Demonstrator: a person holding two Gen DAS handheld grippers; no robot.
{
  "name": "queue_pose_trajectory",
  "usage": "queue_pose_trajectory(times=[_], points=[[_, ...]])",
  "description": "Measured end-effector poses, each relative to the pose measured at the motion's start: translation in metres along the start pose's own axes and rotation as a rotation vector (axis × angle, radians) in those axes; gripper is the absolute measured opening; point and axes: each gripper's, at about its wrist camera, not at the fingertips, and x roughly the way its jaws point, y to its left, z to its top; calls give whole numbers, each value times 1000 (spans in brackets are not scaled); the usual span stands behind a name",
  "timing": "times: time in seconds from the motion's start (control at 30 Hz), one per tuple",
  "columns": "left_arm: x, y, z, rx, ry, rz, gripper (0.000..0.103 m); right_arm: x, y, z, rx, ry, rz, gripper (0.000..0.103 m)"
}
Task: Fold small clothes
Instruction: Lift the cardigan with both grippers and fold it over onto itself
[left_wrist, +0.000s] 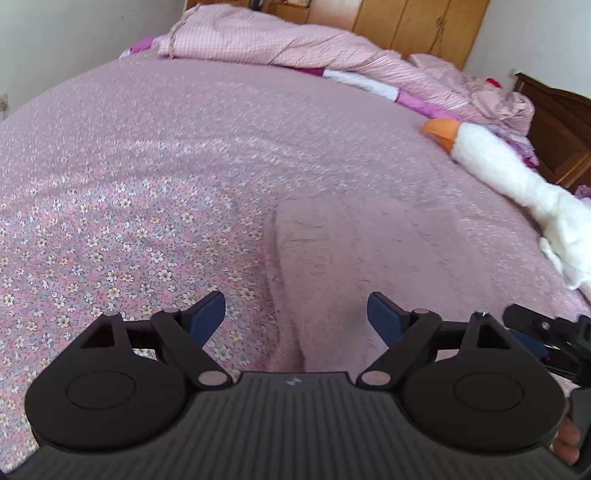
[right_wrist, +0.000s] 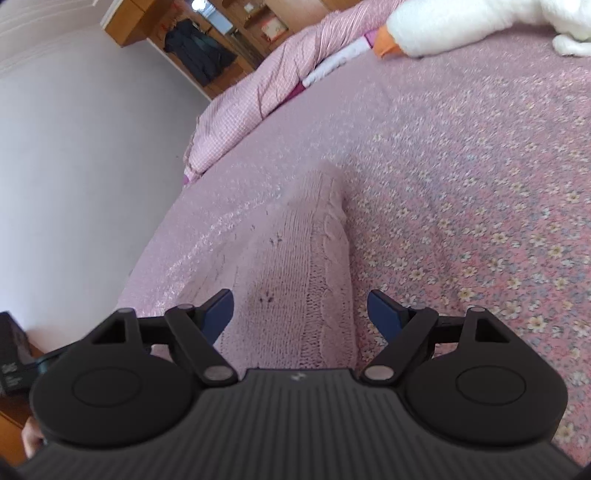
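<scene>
A pale pink cable-knit garment (right_wrist: 306, 266) lies flat on the bed's floral pink sheet (left_wrist: 122, 229), directly ahead of both of your grippers. Your left gripper (left_wrist: 295, 314) hovers over its near edge with jaws spread wide, holding nothing; its blue pads (left_wrist: 208, 312) are clear of the fabric. Your right gripper (right_wrist: 300, 312) is likewise wide apart and empty, the knit stretching away between its fingers. Only the left view shows the right gripper's tip (left_wrist: 543, 328) just beside it, and a dark wooden headboard (left_wrist: 557, 133). Only the right view shows a dark coat (right_wrist: 197, 51) hanging in the wardrobe. Both show the white plush goose (left_wrist: 517, 177) and the bunched pink quilt (left_wrist: 280, 40).
</scene>
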Motion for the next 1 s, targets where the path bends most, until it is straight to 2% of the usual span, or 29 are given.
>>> queue_pose_trajectory(times=[0.07, 0.2, 0.4, 0.6, 0.93, 0.97, 1.0], points=[[12, 3, 1, -6, 23, 14, 89, 8, 1, 1, -14, 19, 0, 82], [30, 12, -2, -42, 53, -5, 95, 26, -1, 0, -16, 62, 21, 82], [47, 28, -4, -108, 82, -88, 96, 46, -6, 0, 19, 109, 66, 86], [57, 32, -6, -85, 86, -135, 98, 52, -15, -1, 30, 111, 125, 87], [69, 31, -5, -64, 75, -236, 97, 61, -15, 1, -4, 108, 150, 88], [70, 30, -5, -66, 74, -247, 96, 61, -14, 1, -8, 108, 152, 88], [71, 29, -5, -70, 70, -259, 90, 62, -14, 2, -10, 109, 155, 88]])
